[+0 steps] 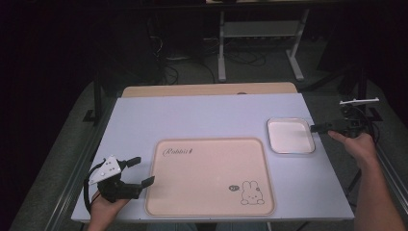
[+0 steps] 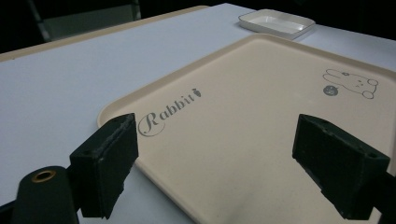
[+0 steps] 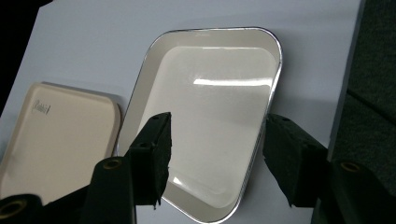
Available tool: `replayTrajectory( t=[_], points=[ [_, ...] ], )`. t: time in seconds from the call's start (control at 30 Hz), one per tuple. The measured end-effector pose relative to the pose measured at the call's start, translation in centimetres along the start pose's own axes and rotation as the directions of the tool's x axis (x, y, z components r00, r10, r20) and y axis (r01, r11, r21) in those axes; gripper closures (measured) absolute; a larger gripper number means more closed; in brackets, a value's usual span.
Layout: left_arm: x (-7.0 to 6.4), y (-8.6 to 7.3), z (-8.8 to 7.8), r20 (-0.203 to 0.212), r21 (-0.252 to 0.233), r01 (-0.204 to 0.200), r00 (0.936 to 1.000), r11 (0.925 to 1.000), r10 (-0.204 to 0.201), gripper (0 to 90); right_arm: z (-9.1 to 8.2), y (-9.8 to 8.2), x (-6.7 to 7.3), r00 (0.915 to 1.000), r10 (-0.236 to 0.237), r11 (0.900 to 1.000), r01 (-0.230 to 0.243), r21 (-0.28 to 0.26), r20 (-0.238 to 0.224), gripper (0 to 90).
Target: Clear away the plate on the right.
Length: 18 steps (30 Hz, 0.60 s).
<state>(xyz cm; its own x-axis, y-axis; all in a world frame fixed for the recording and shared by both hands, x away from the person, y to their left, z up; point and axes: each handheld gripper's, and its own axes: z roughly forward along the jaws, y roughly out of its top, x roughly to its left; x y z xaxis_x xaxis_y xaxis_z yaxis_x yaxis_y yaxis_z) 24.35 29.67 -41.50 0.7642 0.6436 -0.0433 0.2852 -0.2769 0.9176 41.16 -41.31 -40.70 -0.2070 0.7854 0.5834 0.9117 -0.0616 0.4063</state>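
A small white dish with a shiny rim stands at the right of the pale table. My right gripper reaches in from the right, level with the dish's right rim. In the right gripper view the dish lies below my right gripper, whose jaws stand apart over its near end with nothing pressed between them. A beige tray with a rabbit drawing lies in the middle. My left gripper rests open at the tray's left edge; the left gripper view shows the tray beyond my left gripper.
The beige tray lies close beside the dish, a narrow strip of table between them. The table's right edge runs just past the dish, with dark floor beyond. A wooden strip borders the far side. Behind it stand white frame legs.
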Motion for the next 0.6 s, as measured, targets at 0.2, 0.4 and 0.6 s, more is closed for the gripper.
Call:
replayTrajectory(
  t=[0.2, 0.4, 0.6],
  points=[
    [0.0, 0.0, 0.0, 0.001, 0.003, -0.001, 1.0000, 1.0000, 0.001, 14.2, 0.3, 0.1, -1.2, 0.9959, 0.088, 0.996, -0.088, -0.007, -0.018, 48.2],
    [-0.1, 0.0, 0.0, 0.002, 0.005, -0.003, 1.0000, 1.0000, 0.003, 14.2, 0.9, -0.1, -1.8, 0.9918, 0.127, 0.992, -0.126, 0.005, -0.017, 57.4],
    [0.0, -0.1, 0.0, 0.004, 0.006, -0.001, 1.0000, 1.0000, 0.001, 14.2, 1.5, 0.0, -2.0, 0.9898, 0.142, 0.989, -0.142, 0.032, -0.009, 63.0]
  ],
)
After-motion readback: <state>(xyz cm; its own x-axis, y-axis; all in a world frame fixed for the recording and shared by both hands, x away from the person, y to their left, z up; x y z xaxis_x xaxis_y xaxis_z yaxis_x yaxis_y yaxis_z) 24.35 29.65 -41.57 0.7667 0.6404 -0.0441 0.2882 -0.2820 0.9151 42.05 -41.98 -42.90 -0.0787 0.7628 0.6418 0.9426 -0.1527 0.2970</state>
